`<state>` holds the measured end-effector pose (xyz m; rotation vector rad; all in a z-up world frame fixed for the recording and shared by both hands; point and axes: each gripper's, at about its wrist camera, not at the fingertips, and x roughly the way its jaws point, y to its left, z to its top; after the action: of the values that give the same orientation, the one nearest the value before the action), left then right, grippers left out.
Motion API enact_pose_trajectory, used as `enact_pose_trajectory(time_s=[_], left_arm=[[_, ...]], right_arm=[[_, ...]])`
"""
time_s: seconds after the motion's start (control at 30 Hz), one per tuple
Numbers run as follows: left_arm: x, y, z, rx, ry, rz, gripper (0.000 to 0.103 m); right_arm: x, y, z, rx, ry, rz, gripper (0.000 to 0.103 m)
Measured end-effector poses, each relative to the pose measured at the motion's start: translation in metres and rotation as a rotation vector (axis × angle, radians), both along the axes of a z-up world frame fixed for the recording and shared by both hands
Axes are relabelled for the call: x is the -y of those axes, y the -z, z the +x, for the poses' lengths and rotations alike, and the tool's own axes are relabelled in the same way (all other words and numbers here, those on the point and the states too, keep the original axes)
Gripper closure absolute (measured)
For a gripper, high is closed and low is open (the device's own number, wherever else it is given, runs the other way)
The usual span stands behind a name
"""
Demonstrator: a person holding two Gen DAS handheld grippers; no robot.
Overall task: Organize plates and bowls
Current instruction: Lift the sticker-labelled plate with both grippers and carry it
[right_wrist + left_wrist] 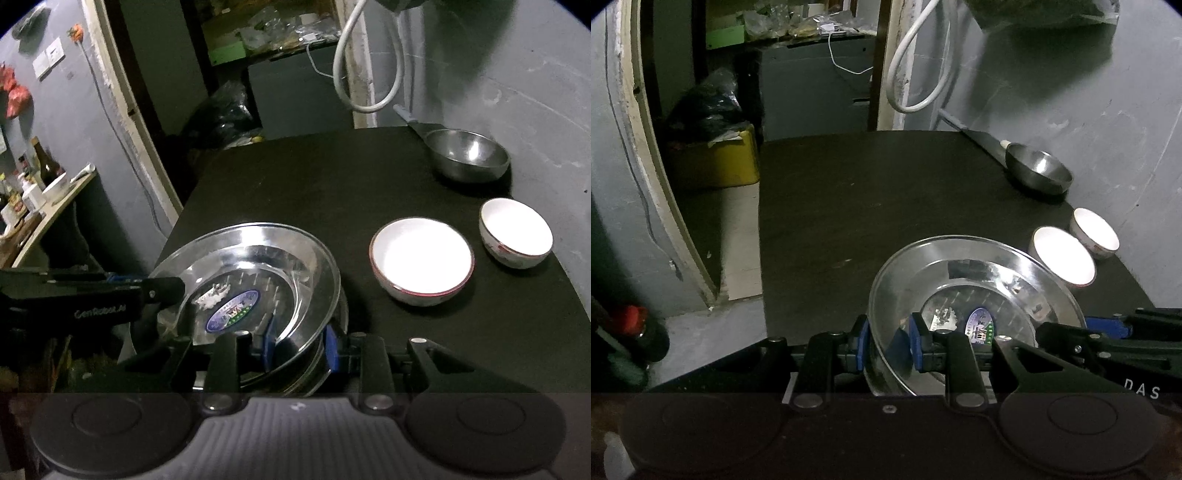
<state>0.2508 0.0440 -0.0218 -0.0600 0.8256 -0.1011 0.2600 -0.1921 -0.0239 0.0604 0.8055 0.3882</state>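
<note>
A shiny steel plate [979, 280] with a blue oval sticker sits at the near edge of the black table [849, 206]. My left gripper [888, 345] is shut on its near-left rim. My right gripper [301, 341] is shut on the near-right rim of the same plate [258, 266]; a second steel plate seems to lie under it. Two white bowls stand to the right: a larger one [421, 258] and a smaller one [515, 232]. They also show in the left wrist view, larger [1063, 256] and smaller [1095, 232].
A steel bowl [467, 155] stands at the table's far right by the grey wall, with a knife-like tool [410, 118] behind it. A white hose [369, 66] hangs at the back. A yellow bin [716, 158] sits on the floor left of the table.
</note>
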Motion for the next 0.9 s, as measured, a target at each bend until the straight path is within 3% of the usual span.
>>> enact_pose_trajectory(time_s=[0.43, 0.9], left_arm=[[0.004, 0.007, 0.000, -0.018, 0.006, 0.048, 0.076], [0.008, 0.012, 0.002, -0.041, -0.017, 0.037, 0.075]], right_arm=[[-0.006, 0.004, -0.004, -0.014, -0.020, -0.026, 0.070], [-0.015, 0.005, -0.009, 0.000, -0.065, -0.066, 0.059]])
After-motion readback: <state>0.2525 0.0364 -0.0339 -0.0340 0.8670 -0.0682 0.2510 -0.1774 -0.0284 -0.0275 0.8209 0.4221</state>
